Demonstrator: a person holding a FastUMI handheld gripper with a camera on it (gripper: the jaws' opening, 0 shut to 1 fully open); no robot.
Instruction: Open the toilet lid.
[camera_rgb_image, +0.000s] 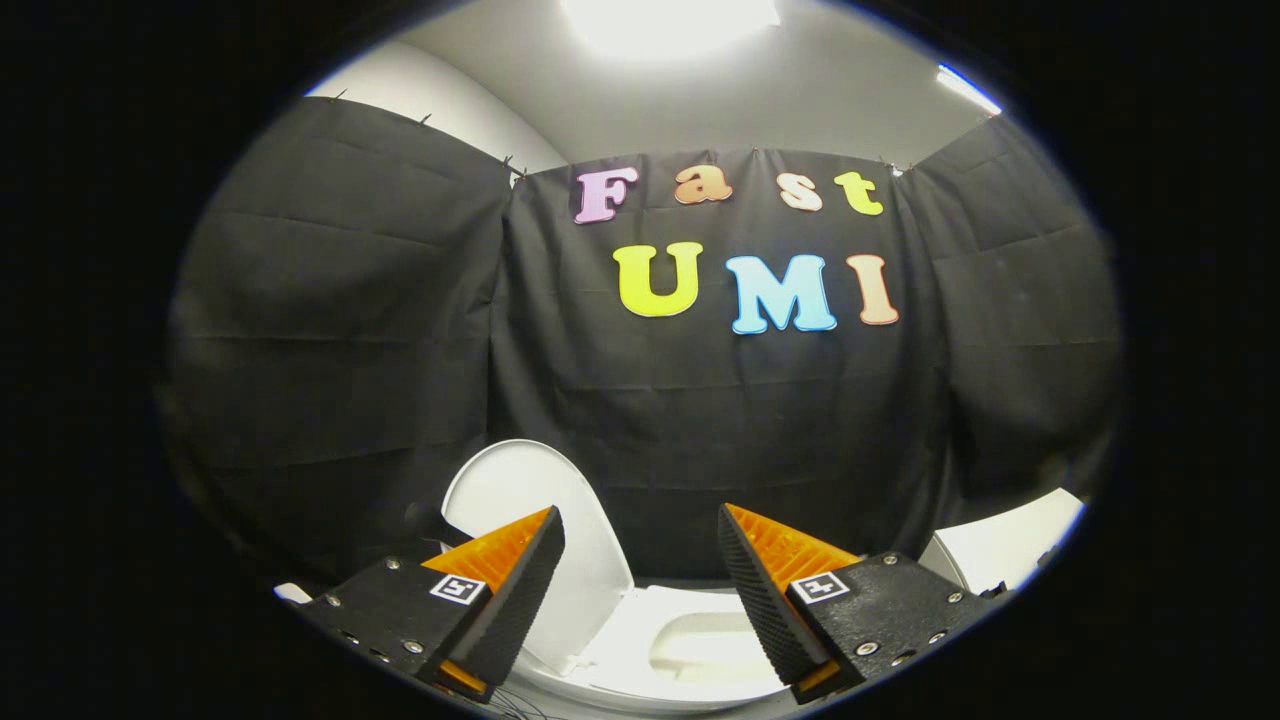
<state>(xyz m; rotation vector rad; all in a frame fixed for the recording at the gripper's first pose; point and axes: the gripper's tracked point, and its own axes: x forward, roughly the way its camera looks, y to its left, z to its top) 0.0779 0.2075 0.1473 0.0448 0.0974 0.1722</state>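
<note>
A white toilet lid (535, 500) stands raised, tilted up to the left behind my left finger. Below it the white seat and bowl (690, 640) lie open to view between and just beyond my fingers. My gripper (640, 535) is open, its orange and black fingers (520, 560) wide apart with nothing between them. The fingers hang above the toilet and touch neither the lid nor the seat.
Black cloth forms the booth's wall behind and to both sides of the toilet. A white object (1010, 545), partly hidden, stands to the right beyond my right finger. A bright ceiling light (670, 15) shines above.
</note>
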